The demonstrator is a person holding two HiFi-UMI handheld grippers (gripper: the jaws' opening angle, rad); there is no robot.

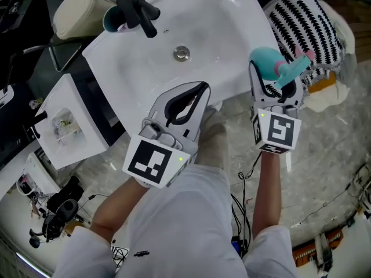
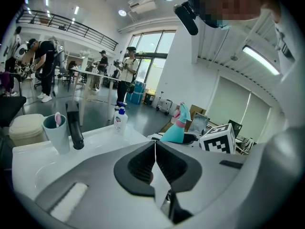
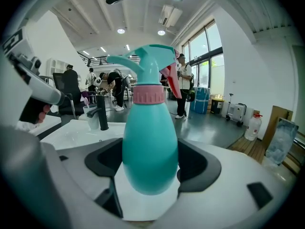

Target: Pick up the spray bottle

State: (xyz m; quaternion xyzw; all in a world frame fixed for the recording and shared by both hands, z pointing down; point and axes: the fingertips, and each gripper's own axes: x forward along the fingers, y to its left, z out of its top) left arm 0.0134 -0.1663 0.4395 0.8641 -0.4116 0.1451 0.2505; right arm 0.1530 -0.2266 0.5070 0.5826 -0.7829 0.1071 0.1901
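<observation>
A teal spray bottle [image 1: 270,63] with a pink collar and teal trigger head is held off the sink's right front corner. My right gripper [image 1: 277,89] is shut on the spray bottle [image 3: 149,144], its dark pads pressing both sides of the round body. The bottle [image 2: 175,130] also shows in the left gripper view, at mid-right. My left gripper [image 1: 188,100] hovers over the white sink's front edge, its jaws shut together with nothing between them [image 2: 155,162].
A white sink [image 1: 139,57] carries a black tap [image 1: 138,10], a teal cup [image 1: 114,19] with a toothbrush, and a metal drain [image 1: 182,53]. A black-and-white patterned basket [image 1: 307,25] stands right. A white cabinet [image 1: 72,120] is left. Cables lie on the floor [image 1: 324,213].
</observation>
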